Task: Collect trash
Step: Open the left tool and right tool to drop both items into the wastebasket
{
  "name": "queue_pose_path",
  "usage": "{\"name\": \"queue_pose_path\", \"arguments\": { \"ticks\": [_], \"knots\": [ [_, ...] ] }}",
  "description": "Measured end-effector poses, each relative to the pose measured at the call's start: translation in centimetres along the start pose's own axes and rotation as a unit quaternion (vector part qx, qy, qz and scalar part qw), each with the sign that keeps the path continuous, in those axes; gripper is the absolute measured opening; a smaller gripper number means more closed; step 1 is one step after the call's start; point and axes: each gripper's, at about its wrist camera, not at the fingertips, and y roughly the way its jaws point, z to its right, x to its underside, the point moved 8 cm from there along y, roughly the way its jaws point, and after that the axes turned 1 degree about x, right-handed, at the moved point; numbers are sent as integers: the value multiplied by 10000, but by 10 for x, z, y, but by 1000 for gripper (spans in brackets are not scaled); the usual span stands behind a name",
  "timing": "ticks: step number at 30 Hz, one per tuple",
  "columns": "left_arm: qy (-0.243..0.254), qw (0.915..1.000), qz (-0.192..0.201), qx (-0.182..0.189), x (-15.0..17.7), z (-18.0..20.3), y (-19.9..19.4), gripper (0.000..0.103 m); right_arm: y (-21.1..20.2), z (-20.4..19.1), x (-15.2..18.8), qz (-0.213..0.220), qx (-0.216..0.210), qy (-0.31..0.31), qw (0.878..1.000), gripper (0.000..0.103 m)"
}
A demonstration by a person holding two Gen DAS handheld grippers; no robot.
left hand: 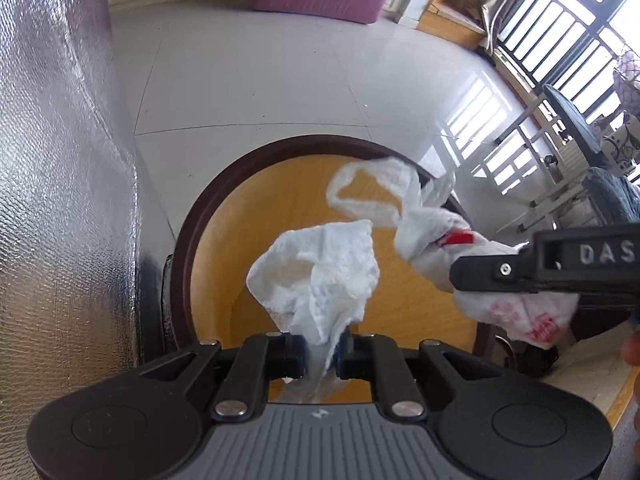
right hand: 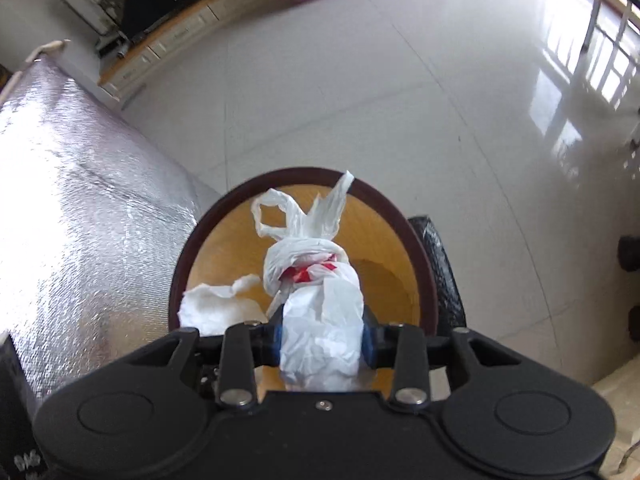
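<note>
Left wrist view: the left gripper is closed down on a crumpled white tissue, pinching its lower tail so the rest billows up above the round open bin, whose dark rim rings a yellow inside. To the right, the right gripper reaches in from the side, clamped on a knotted white bag with red print; the bag's looped handles stick out over the bin's far edge. A silver foil sheet fills the left of the picture, and pale tiled floor lies beyond.

Right wrist view: the right gripper has its jaws part-way closed around the body of the bag, just below the knot, with the handles pointing forward above the bin. The tissue shows low on the left, also over the bin's mouth.

Both pieces look light, soft and easily squashed. The tissue would likely tear if tugged, so a pinch on a bunched fold suits it. The bag's film looks slippery; its knot or the gathered neck seems the surest hold. Neither piece has been dropped in yet.
</note>
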Motion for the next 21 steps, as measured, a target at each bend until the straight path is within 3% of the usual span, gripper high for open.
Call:
{"name": "queue_pose_path", "arguments": {
  "ticks": [3, 7, 13, 18, 21],
  "knots": [
    [44, 9999, -151, -14, 4, 2, 6, 39, 10, -1, -7, -126, 32, 71, 9999, 43],
    [196, 9996, -190, -17, 7, 7, 6, 48, 9, -1, -6, -157, 83, 16, 9998, 62],
    [366, 9989, -253, -114, 9, 11, 5, 59, 4, -3, -2, -180, 164, -142, 9996, 64],
    [387, 9987, -246, -230, 9, 15, -4, 80, 0, 9, -1, -187, 179, -188, 9995, 70],
    [358, 9988, -192, -278, 8, 12, -13, 85, -6, 12, 0, -169, 142, -180, 9996, 76]
  ]
}}
